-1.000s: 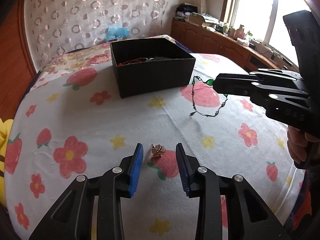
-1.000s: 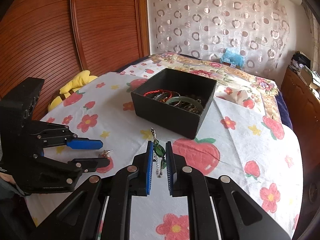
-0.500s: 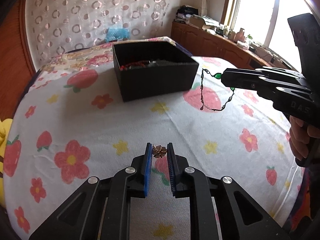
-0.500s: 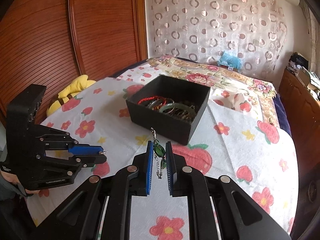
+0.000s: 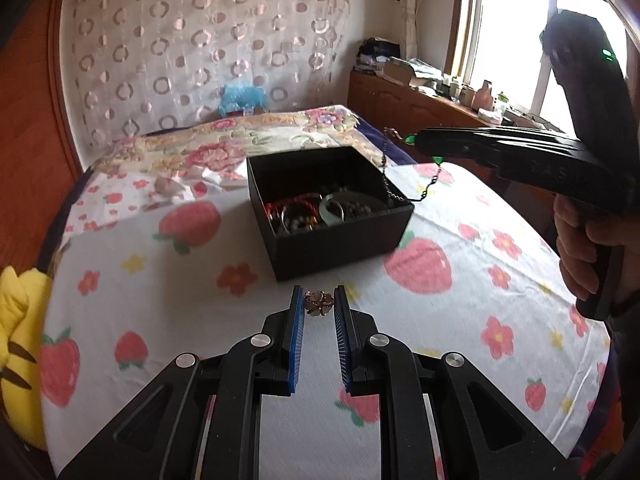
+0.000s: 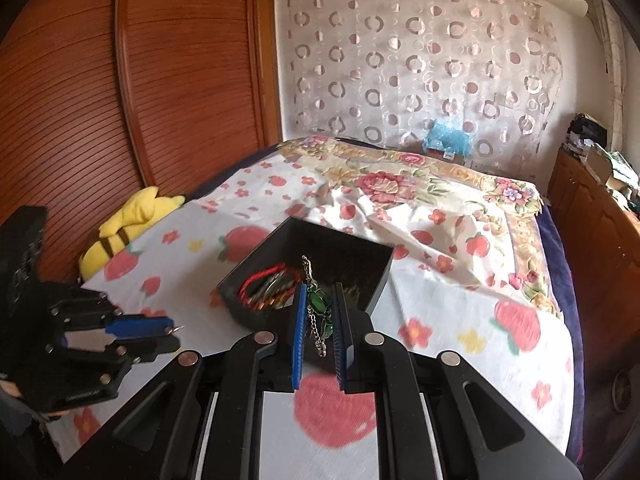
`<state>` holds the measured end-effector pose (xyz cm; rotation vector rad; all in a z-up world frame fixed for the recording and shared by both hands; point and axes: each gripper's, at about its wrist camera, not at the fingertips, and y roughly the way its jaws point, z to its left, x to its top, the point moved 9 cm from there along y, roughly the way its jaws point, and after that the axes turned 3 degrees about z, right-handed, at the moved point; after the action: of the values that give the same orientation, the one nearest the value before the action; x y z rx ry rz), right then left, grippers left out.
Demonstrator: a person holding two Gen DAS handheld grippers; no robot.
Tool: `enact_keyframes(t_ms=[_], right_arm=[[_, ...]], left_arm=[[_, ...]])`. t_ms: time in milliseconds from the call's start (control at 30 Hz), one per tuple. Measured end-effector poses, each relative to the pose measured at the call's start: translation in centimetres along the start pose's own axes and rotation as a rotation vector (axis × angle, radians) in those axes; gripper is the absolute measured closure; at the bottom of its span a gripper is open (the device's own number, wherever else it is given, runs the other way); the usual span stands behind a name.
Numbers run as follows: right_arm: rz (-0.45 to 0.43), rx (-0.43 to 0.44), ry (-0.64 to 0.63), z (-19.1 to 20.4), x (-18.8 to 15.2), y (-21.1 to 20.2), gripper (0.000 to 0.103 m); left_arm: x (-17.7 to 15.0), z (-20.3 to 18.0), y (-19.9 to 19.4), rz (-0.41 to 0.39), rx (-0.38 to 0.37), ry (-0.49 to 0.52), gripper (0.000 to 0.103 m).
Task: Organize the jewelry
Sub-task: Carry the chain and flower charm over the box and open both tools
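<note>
A black open box (image 5: 340,240) (image 6: 368,292) sits on the strawberry-print bedspread and holds several bracelets (image 5: 304,212) (image 6: 266,288). My left gripper (image 5: 319,300) is shut on a small gold flower brooch (image 5: 319,303), lifted above the bed just in front of the box. My right gripper (image 6: 320,300) is shut on a dark chain with green stones (image 6: 318,304). In the left wrist view that chain (image 5: 390,184) hangs from the right gripper (image 5: 416,142) over the box's right rim, its lower loop draping onto the rim.
A yellow plush toy (image 5: 18,320) (image 6: 128,220) lies at the bed's left edge. A wooden wardrobe (image 6: 120,100) stands left, a wooden cabinet with clutter (image 5: 420,96) under the window right. A curtain (image 6: 420,60) hangs behind the bed.
My left gripper closed on the brooch and lifted it toward the box. My right gripper carried the chain up and forward until it hangs over the box.
</note>
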<state>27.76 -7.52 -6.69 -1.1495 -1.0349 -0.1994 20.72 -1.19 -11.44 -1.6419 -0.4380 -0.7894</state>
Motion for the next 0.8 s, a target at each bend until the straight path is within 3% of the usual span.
enact_keyframes(t_ms=[233, 500, 633, 800], right_arm=[[0.052, -0.041, 0.009, -1.8, 2.0, 3.4, 0.089], [0.055, -0.009, 0.07, -2.6, 3.4, 5.2, 0.088], [0.049, -0.023, 0.078, -2.9, 3.5, 5.2, 0.073], [0.054, -0.03, 0.099, -3.9, 2.5, 4.5, 0.072]], left_arm=[[2.4, 0.8, 0.2, -0.02, 0.015, 0.004, 0.089], [4.6, 1.3, 0.8, -0.031, 0.035, 0.006, 0.089], [5.2, 1.3, 1.0, -0.034, 0.04, 0.017, 0.089], [6.3, 1.0, 2.0, -0.032, 0.032, 0.02, 0.089]])
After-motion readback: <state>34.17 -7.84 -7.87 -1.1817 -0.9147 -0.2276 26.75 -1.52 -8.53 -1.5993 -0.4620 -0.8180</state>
